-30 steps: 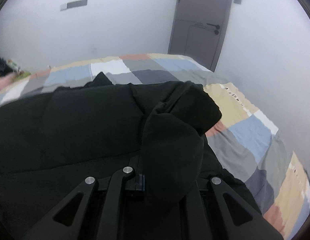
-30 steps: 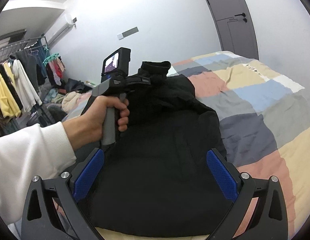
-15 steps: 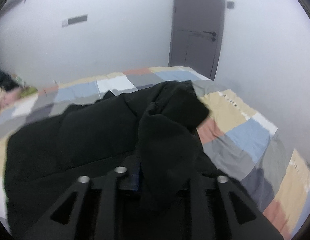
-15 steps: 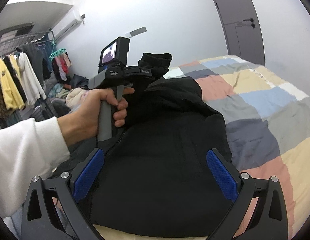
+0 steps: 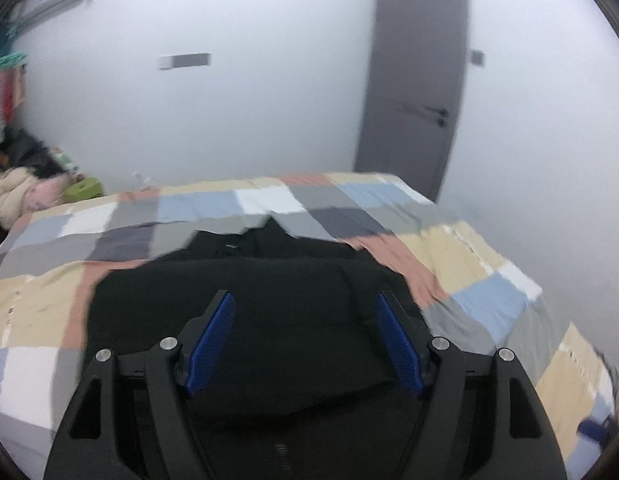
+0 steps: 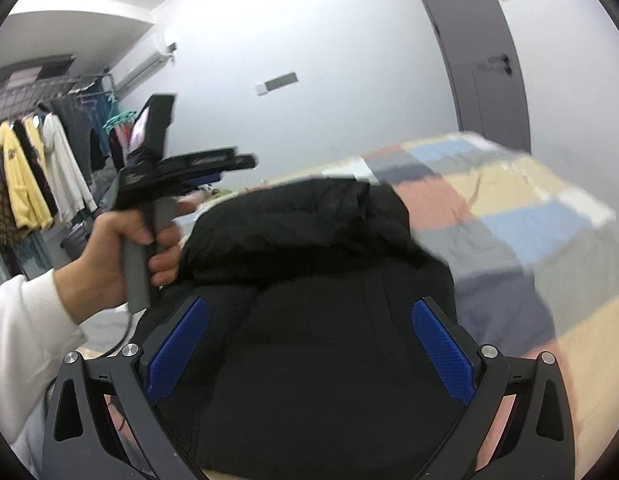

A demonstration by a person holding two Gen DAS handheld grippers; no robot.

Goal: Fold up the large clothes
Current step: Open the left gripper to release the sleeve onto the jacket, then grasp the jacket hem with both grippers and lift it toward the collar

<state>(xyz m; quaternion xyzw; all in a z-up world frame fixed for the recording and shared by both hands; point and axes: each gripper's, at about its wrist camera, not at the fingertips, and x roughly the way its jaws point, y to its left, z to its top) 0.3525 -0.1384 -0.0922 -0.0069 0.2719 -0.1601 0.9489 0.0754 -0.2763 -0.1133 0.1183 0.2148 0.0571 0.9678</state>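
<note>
Left wrist: my left fingers (image 5: 305, 340), a second ago clenched on the jacket (image 5: 269, 320) sleeve, now spread and empty, right fingers (image 6: 309, 356) likewise released; jacket lies folded on bed (image 5: 469, 264), fold apparently laid.

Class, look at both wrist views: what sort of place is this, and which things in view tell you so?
Most likely a home bedroom. A bed with a patchwork cover fills the room, a rack of hanging clothes stands by the wall, and a grey door is shut behind the bed.
</note>
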